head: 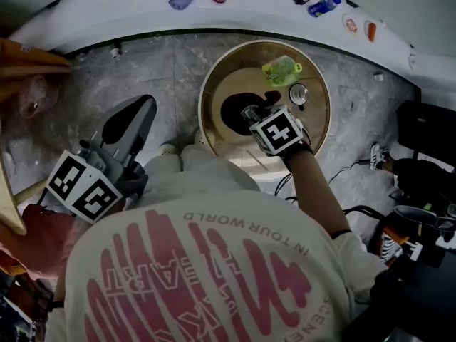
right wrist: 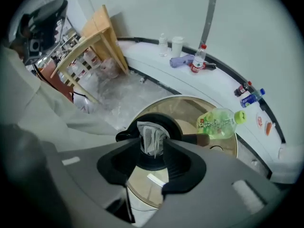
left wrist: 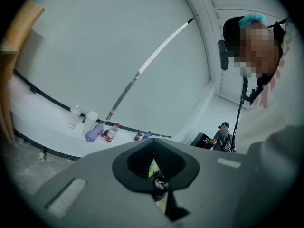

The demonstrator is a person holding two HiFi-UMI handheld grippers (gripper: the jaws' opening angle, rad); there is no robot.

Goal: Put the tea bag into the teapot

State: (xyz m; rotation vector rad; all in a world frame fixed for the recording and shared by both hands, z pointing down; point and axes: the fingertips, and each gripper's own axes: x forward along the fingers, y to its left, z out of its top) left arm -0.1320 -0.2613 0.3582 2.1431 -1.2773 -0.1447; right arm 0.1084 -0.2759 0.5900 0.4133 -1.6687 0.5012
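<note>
A black teapot (head: 235,112) stands on the round wooden table (head: 318,130). My right gripper (head: 251,112) hangs straight over it, pointing down. In the right gripper view a pale tea bag (right wrist: 152,133) stands in the teapot's (right wrist: 174,127) mouth, in the gap between the tips of my right gripper (right wrist: 153,150). Its jaws are spread wide and I see no pad pressing on the bag. My left gripper (head: 137,112) is held off to the left over the stone floor, far from the table. In its own view the left gripper (left wrist: 159,175) shows only a thin slit, with nothing in it.
A green bottle (head: 281,70) lies on the table behind the teapot, with a small round lid (head: 298,93) beside it. A white curved ledge (head: 256,6) with several bottles runs behind. A wooden frame (right wrist: 97,37) leans at the left. Cables and dark gear (head: 420,226) are on the right.
</note>
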